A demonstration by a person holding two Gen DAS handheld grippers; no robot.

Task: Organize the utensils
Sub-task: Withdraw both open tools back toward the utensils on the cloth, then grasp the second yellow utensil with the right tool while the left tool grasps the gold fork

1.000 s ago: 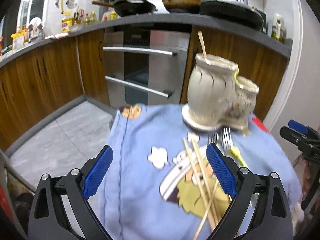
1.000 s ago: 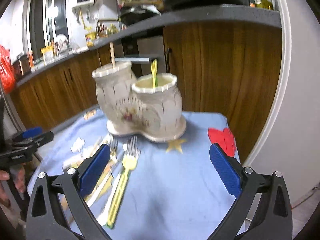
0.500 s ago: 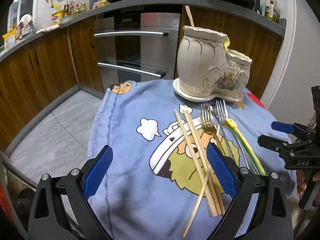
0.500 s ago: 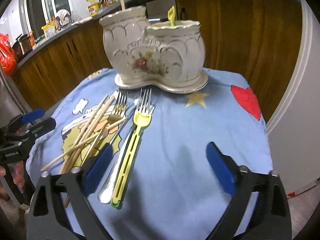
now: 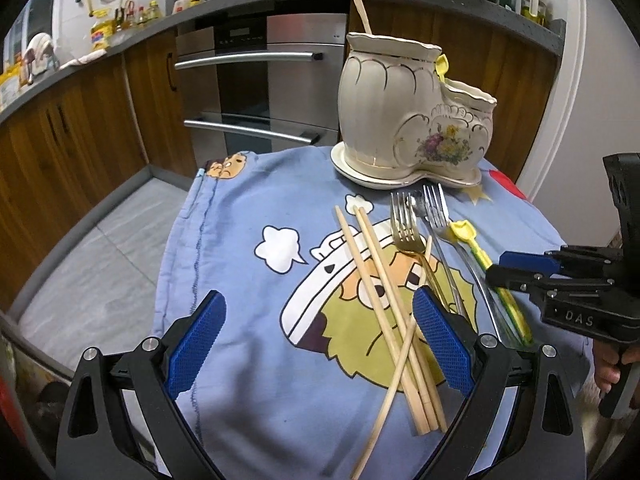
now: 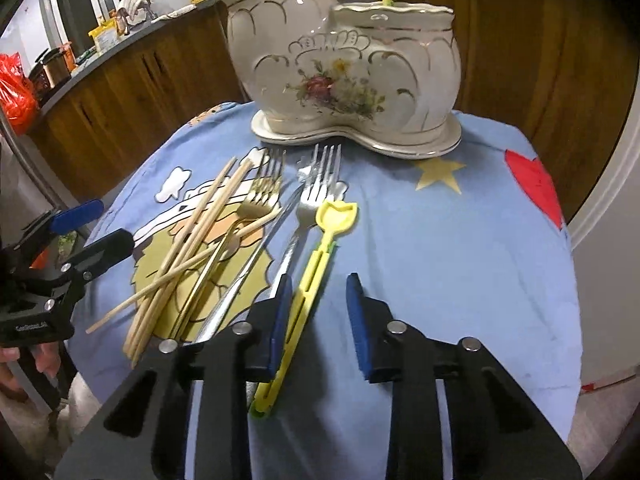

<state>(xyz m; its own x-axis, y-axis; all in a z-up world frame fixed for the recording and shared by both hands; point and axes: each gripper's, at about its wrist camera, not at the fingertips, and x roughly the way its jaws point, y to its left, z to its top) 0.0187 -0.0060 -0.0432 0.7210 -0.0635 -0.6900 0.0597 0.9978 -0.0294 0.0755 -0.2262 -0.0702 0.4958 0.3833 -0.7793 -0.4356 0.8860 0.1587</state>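
Observation:
A cream ceramic holder (image 6: 344,64) with two cups stands at the far side of the blue cloth (image 6: 460,248); it also shows in the left wrist view (image 5: 412,120), with a chopstick and a yellow utensil in it. Wooden chopsticks (image 5: 384,280), a gold fork (image 5: 408,232), a silver fork (image 6: 316,188) and a yellow utensil (image 6: 316,256) lie on the cloth. My right gripper (image 6: 316,320) is partly closed, low over the yellow utensil's handle. My left gripper (image 5: 316,340) is wide open above the chopsticks.
Wooden cabinets, an oven (image 5: 260,92) and a dark counter (image 5: 240,4) with pans stand behind the small round table. The cloth's edge drops to a tiled floor (image 5: 100,248) on the left. A white wall (image 6: 616,160) is at the right.
Both grippers have dropped lower and closer to the utensils. The right gripper's jaws have narrowed from wide open and now straddle the yellow utensil's handle.

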